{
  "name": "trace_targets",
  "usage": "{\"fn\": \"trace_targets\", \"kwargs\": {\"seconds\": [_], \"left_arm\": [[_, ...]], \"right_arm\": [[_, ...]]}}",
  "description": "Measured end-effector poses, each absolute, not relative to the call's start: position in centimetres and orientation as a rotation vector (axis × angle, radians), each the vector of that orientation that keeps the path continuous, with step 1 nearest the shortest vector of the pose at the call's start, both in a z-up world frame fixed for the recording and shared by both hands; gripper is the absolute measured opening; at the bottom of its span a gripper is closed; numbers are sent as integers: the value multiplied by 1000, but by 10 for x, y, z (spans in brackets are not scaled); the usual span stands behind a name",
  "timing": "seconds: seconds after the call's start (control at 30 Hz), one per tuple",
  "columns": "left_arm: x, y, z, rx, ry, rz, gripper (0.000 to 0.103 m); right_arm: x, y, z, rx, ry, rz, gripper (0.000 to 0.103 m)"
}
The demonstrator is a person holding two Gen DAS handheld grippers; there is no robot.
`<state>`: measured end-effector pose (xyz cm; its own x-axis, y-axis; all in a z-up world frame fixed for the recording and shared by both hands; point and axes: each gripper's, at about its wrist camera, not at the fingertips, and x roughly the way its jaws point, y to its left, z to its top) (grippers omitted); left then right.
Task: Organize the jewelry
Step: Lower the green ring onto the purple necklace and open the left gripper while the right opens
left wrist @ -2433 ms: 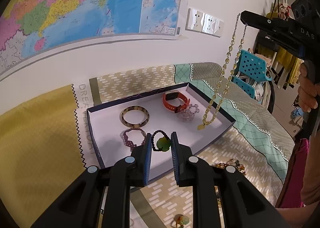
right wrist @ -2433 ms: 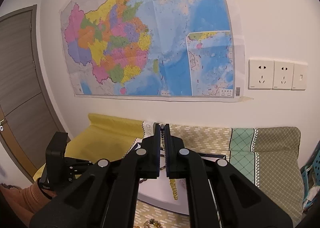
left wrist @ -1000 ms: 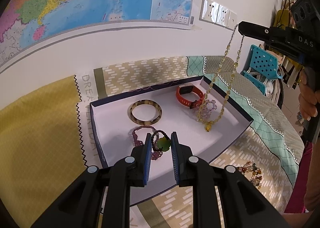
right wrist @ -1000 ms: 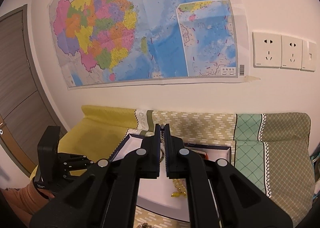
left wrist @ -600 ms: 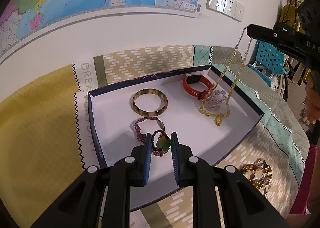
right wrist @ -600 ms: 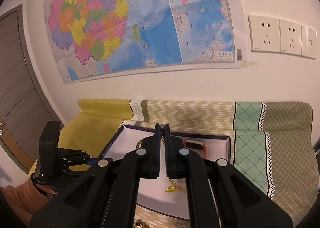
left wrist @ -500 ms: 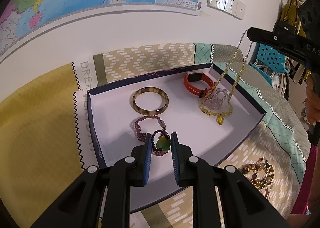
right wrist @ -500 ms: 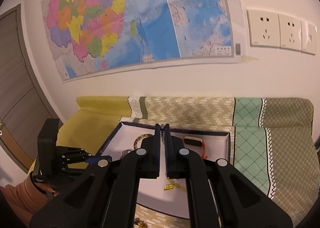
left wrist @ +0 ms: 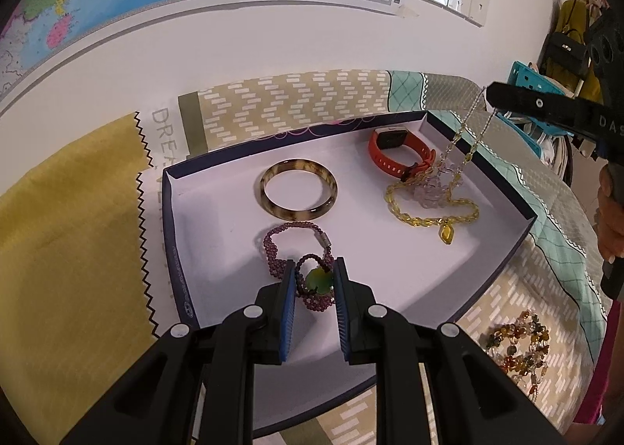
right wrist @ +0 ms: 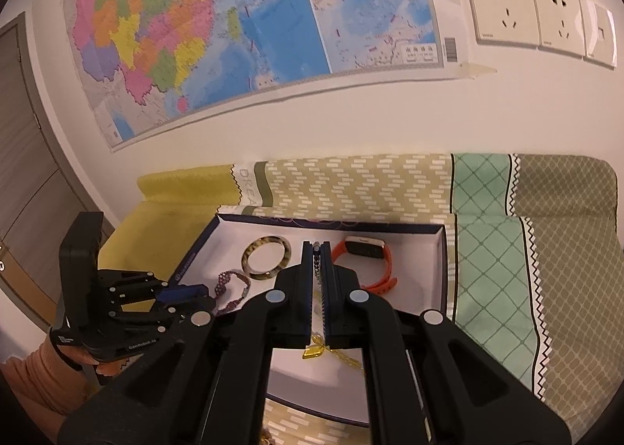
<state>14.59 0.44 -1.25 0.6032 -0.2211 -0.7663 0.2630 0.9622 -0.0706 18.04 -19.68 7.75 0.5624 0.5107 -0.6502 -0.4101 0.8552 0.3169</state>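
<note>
Between your left fingers (left wrist: pixel 289 291), set narrowly apart on their blue pads, sits the small dark-beaded bracelet with a green stone (left wrist: pixel 319 281), gripped just above the white floor of the box (left wrist: pixel 503 207) and close to its near wall; a purple beaded bracelet (left wrist: pixel 273 246) lies just beyond it. Your right fingers (right wrist: pixel 330 269) are pressed fully together on the chain of the yellow necklace (left wrist: pixel 429 211), whose pendant and lower loops already rest in the box, draped partly over a clear crystal bracelet (left wrist: pixel 436 187) beside the orange watch (left wrist: pixel 397 152); the upper chain hangs taut from the pinch. You look to be mid-placement with both pieces. The next move likely calls for lowering the right side until the chain goes slack, then letting go so it pools clear of the tortoiseshell bangle (left wrist: pixel 297 193), and setting the green-stone bracelet down without tangling its neighbour. A multicoloured bead strand (left wrist: pixel 518 343) waits outside on the bedspread (left wrist: pixel 351 101). Legible writing: "DAS" on the right gripper (left wrist: pixel 493 94), "GenRobot.AI" on the left gripper (right wrist: pixel 183 295), and "DREA" on the bedspread; the map's print is too small to read.
</note>
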Motion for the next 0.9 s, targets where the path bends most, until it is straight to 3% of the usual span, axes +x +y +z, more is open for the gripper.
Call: {"fn": "trace_targets", "kwargs": {"seconds": [0.9], "left_arm": [[154,1,-20,71,903,-253,18]], "right_arm": [[183,-191,36,96,911,534,4]]}}
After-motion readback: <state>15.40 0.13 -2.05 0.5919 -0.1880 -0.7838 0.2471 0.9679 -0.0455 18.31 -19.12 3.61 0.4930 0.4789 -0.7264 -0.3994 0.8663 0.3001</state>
